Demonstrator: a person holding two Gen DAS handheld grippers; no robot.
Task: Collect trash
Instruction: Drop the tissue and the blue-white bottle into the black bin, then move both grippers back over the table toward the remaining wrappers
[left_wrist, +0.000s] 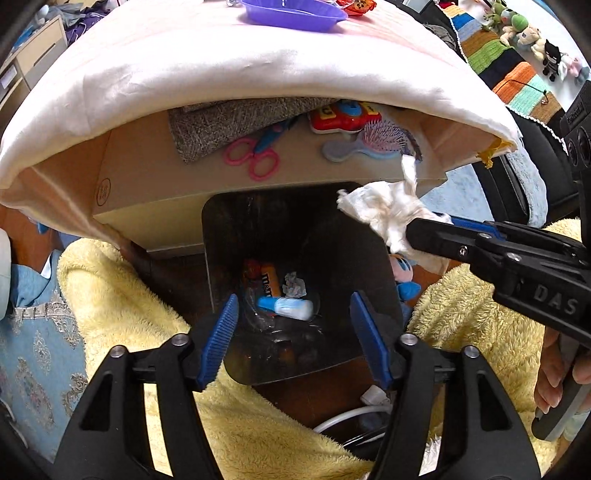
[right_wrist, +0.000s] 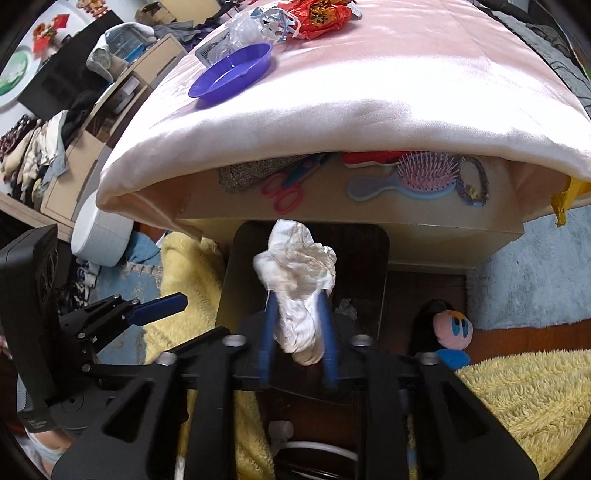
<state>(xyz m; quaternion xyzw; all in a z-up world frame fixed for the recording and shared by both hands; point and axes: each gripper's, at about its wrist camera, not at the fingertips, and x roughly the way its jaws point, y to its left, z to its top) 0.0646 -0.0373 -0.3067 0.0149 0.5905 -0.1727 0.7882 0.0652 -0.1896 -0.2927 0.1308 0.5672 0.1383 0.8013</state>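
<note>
Right gripper (right_wrist: 297, 325) has its jaws loosened around the crumpled tissue (right_wrist: 297, 275) above the dark bin (right_wrist: 376, 251), the left gripper (left_wrist: 291, 332) spread empty; clinging tissue may drift onto the yellow blanket (right_wrist: 517, 391).

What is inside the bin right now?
In the bin: an M&M's wrapper, a crumpled paper ball, a blue-and-white tube and clear plastic. The dark bottom and whatever lies under these cannot be made out.
</note>
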